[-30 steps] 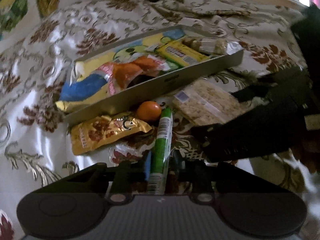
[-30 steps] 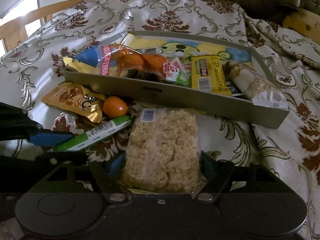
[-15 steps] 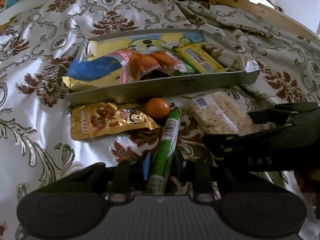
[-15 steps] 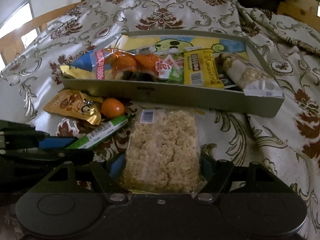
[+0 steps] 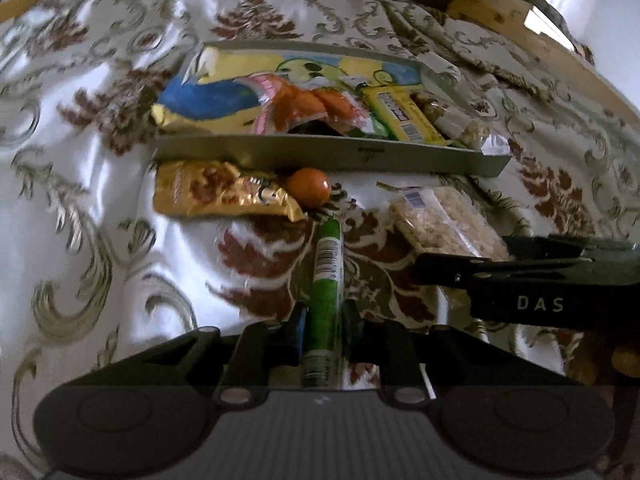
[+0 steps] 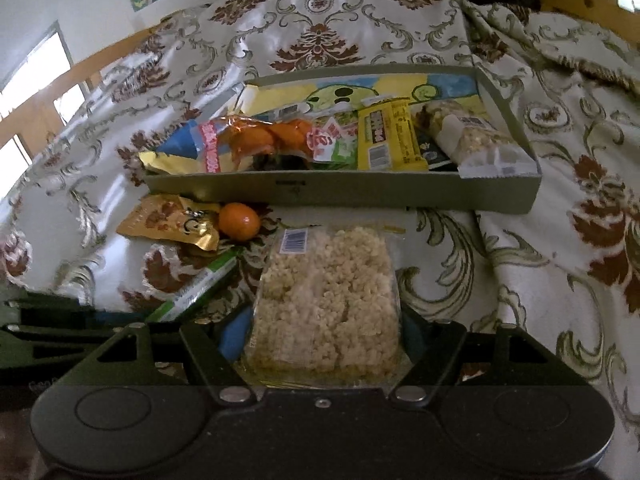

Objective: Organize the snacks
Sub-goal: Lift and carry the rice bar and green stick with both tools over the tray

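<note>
A green snack stick (image 5: 326, 272) lies lengthwise between the blue pads of my left gripper (image 5: 324, 332). The jaws are closing and the pads press its near end. My right gripper (image 6: 322, 336) is shut on a clear pack of puffed rice cake (image 6: 324, 280), pads against both its sides. Beyond both stands the grey cardboard tray (image 6: 340, 192), filled with a yellow bar (image 6: 386, 136), a grain bar (image 6: 476, 140) and orange-wrapped snacks (image 6: 256, 140). In the left wrist view the right gripper's fingers (image 5: 500, 272) reach in from the right over the rice pack (image 5: 440, 220).
A gold foil packet (image 6: 168, 216) and a small orange (image 6: 239, 221) lie on the patterned bedspread (image 6: 560, 280) just in front of the tray's near wall (image 5: 320, 154). Wooden bed frame (image 5: 560, 48) runs along the far right. Bare cloth lies to the left and right.
The left wrist view has rolled level, and its pads have drawn in on the green stick. The right gripper has lifted slightly with the rice pack still between its pads.
</note>
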`<state>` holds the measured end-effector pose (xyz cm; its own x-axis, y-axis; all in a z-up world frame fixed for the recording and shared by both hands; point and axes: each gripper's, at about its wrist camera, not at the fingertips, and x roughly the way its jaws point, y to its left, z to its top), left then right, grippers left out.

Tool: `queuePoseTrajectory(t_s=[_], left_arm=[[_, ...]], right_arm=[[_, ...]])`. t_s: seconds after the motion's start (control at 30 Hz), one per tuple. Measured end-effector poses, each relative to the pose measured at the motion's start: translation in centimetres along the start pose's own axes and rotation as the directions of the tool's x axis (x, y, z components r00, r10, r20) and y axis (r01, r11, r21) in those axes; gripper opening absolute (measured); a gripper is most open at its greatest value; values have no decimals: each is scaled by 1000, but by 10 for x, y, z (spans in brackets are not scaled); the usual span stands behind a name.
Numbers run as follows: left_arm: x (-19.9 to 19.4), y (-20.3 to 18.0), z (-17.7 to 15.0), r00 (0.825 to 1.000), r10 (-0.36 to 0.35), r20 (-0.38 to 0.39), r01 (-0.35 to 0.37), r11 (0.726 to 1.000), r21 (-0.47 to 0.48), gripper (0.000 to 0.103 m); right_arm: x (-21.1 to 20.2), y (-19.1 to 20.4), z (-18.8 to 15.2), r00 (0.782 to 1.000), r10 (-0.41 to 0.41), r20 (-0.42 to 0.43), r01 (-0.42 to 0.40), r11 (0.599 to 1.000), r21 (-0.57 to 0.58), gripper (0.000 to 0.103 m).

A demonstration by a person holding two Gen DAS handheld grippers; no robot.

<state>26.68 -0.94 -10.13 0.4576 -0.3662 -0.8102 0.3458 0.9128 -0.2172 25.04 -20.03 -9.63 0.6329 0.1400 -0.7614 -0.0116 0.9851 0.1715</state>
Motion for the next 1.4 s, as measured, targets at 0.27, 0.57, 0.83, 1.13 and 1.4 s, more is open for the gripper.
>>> queuePoseTrajectory(t_s=[0.27,0.57,0.83,1.13,1.4], left_arm=[[-15,22,-6,993,-121,9,121,977,-174,19],[-14,27,-7,982,-190,19,189,951,-243,19],[-9,38,-8,965,-262,27,255,904,-343,19],[-27,35,0,958,-265,113,288,900,-326,19],[-45,30,20,946,-253,203,302,915,-267,19]], right_arm=[[-23,-8,7,997,37,67,-40,998,41,76],[-30,-15,14,993,47,110,-55,996,71,76],[-30,-16,15,992,52,116,-61,995,81,76],[-37,-15,18,988,54,144,-66,994,83,76],[-50,-19,27,976,61,207,-82,992,97,76]])
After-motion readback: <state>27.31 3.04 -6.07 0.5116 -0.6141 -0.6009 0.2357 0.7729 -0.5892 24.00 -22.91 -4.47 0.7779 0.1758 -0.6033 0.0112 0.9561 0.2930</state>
